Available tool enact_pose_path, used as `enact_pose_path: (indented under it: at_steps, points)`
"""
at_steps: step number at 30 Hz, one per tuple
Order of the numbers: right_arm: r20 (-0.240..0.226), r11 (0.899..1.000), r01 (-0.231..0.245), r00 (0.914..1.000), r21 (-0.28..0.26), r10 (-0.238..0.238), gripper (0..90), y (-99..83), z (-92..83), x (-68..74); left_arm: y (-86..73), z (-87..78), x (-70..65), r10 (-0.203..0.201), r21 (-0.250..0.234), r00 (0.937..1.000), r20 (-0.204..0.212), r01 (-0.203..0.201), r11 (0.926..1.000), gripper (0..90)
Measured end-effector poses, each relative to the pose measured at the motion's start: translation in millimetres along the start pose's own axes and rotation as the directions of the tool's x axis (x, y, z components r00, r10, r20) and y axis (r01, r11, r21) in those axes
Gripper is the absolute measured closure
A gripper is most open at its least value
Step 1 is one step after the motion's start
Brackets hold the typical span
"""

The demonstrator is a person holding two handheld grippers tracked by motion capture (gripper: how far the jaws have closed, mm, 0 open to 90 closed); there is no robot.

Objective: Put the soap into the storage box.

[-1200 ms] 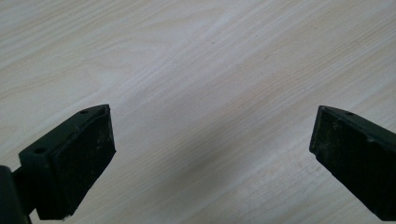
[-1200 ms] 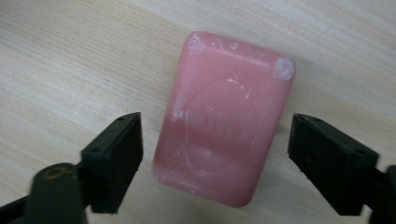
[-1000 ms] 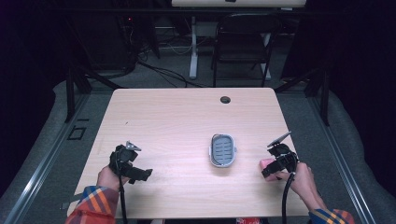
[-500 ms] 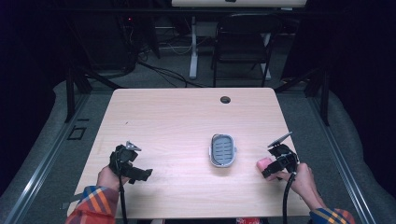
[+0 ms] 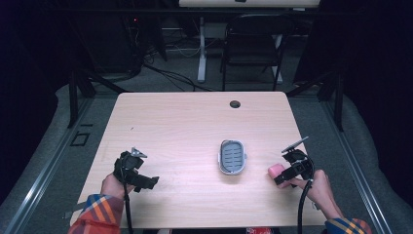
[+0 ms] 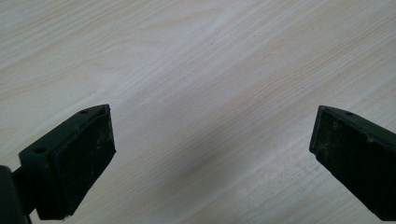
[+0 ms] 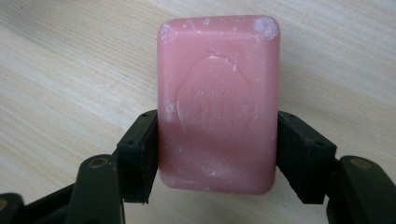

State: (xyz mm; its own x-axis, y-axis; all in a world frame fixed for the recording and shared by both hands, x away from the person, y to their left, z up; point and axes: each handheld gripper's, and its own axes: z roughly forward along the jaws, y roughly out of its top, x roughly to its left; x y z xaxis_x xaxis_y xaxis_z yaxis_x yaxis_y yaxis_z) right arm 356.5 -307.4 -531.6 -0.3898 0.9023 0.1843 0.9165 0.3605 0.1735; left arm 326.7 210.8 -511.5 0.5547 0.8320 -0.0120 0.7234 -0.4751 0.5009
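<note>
A pink bar of soap (image 7: 218, 102) lies flat on the wooden table (image 5: 185, 126) near its right front corner. My right gripper (image 7: 217, 154) has just been closing, and its pads (image 7: 140, 154) now press on both long sides of the bar. In the high view the soap (image 5: 275, 170) pokes out left of the right gripper (image 5: 279, 175). A grey oval soap dish (image 5: 232, 156) stands a short way to its left. My left gripper (image 5: 148, 182) rests at the front left; its jaws (image 6: 212, 149) are open over bare wood.
A small round hole (image 5: 235, 104) sits near the table's far edge. A dark chair (image 5: 251, 44) and desk legs stand on the floor beyond the table. A cable trails from each gripper toward the person.
The right gripper's jaws look drawn in tighter around the pink soap. Neither hand has shifted, and the soap dish stays where it was.
</note>
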Motion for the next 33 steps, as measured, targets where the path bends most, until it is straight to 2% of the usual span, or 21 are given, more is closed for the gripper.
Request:
enact_pose_path:
  at_steps: [1, 5, 6, 8, 9, 10, 12, 14, 15, 16, 17, 21, 24, 25, 28, 29, 30, 31, 32, 33]
  points:
    - [-0.004, 0.999, -0.026, 0.9997, -0.037, 0.026, 35.9, -1.4, 1.8, 1.6, 0.0, 0.1, -0.1, -0.001, 0.000, 1.0000, -0.002, 0.001, 1.0000, 0.1]
    - [-0.013, 1.000, 0.000, 0.9999, -0.019, 0.000, 35.9, -0.5, -2.5, 0.0, 0.2, 0.3, 0.2, -0.001, 0.002, 1.0000, 0.001, 0.001, 1.0000, 0.1]
    - [-0.021, 0.999, -0.020, 0.9996, -0.046, 0.019, 35.9, -1.6, -1.9, 0.7, 0.3, 0.5, 0.2, -0.003, 0.002, 1.0000, 0.001, 0.003, 1.0000, 0.1]
    - [-0.035, 0.998, -0.024, 0.9991, -0.056, 0.022, 35.9, -2.0, -3.5, 0.2, 0.3, 0.4, 0.0, -0.002, 0.003, 1.0000, 0.000, 0.002, 1.0000, 0.1]
    - [-0.031, 0.999, -0.013, 0.9994, -0.043, 0.012, 35.9, -1.6, -5.2, -0.4, 0.4, 0.4, 0.0, -0.001, 0.004, 1.0000, 0.001, 0.001, 1.0000, 0.1]
    - [-0.040, 0.997, -0.031, 0.9988, -0.065, 0.028, 35.9, -2.4, -4.2, 0.4, 0.2, 0.4, 0.0, -0.001, 0.002, 1.0000, 0.001, 0.001, 1.0000, 0.1]
    - [-0.024, 1.000, 0.003, 0.9997, -0.031, -0.004, 35.9, -1.3, -8.3, -0.8, 0.2, 0.3, 0.2, -0.001, 0.002, 1.0000, 0.002, 0.001, 1.0000, 0.1]
    - [-0.035, 0.995, -0.035, 0.9989, -0.088, 0.032, 35.9, -3.0, -5.9, 2.1, 0.2, 0.4, 0.0, -0.001, 0.002, 1.0000, 0.000, 0.001, 1.0000, 0.1]
    - [-0.026, 0.998, -0.010, 0.9996, -0.059, 0.008, 35.9, -1.5, -9.2, 1.8, 0.2, 0.4, -0.1, -0.001, 0.001, 1.0000, 0.000, 0.001, 1.0000, 0.1]
    - [-0.026, 0.998, -0.010, 0.9996, -0.059, 0.008, 35.9, -1.5, -9.2, 1.8, 0.2, 0.4, -0.1, -0.001, 0.001, 1.0000, 0.000, 0.001, 1.0000, 0.1]
    - [-0.021, 0.999, 0.012, 0.9997, -0.042, -0.013, 35.9, 0.2, -12.2, 1.7, 0.1, 0.4, 0.1, -0.001, 0.001, 1.0000, 0.001, 0.001, 1.0000, 0.1]
    - [-0.012, 0.999, 0.024, 0.9996, -0.037, -0.024, 35.9, 1.8, -13.2, 2.7, 0.2, 0.5, 0.1, -0.002, 0.004, 1.0000, 0.001, 0.002, 1.0000, 0.1]
    - [-0.003, 0.998, 0.010, 0.9999, -0.062, -0.011, 35.9, 2.3, -12.0, 5.8, 0.3, 0.9, 0.2, -0.001, 0.005, 1.0000, 0.001, 0.001, 1.0000, 0.1]
    - [0.002, 0.999, 0.031, 0.9995, -0.041, -0.031, 35.9, 3.7, -13.7, 4.6, 0.3, 0.8, 0.1, -0.001, 0.005, 1.0000, 0.001, 0.001, 1.0000, 0.1]
    - [0.009, 0.998, 0.023, 0.9997, -0.054, -0.023, 35.9, 4.6, -13.9, 5.9, 0.3, 0.8, 0.1, 0.000, 0.005, 1.0000, 0.001, 0.000, 1.0000, 0.1]
    - [0.019, 0.999, 0.041, 0.9990, -0.034, -0.040, 35.9, 7.0, -16.3, 5.6, 0.3, 0.8, 0.1, -0.001, 0.005, 1.0000, 0.001, 0.001, 1.0000, 0.1]
    - [0.018, 0.998, 0.026, 0.9995, -0.057, -0.025, 35.9, 7.2, -15.0, 6.9, 0.2, 0.8, 0.1, -0.002, 0.005, 1.0000, 0.001, 0.002, 1.0000, 0.1]
    - [0.012, 0.998, 0.048, 0.9988, -0.034, -0.047, 35.9, 9.2, -16.6, 5.8, 0.2, 0.8, 0.1, -0.002, 0.005, 1.0000, 0.001, 0.002, 1.0000, 0.1]
    - [0.017, 0.998, 0.033, 0.9993, -0.054, -0.032, 36.0, 9.3, -15.3, 7.1, 0.2, 0.8, 0.1, -0.002, 0.005, 1.0000, 0.001, 0.002, 1.0000, 0.1]
    - [-0.003, 0.997, 0.024, 0.9997, -0.070, -0.024, 36.0, 9.9, -14.4, 7.8, 0.2, 0.7, 0.0, -0.002, 0.005, 1.0000, 0.001, 0.002, 1.0000, 0.1]
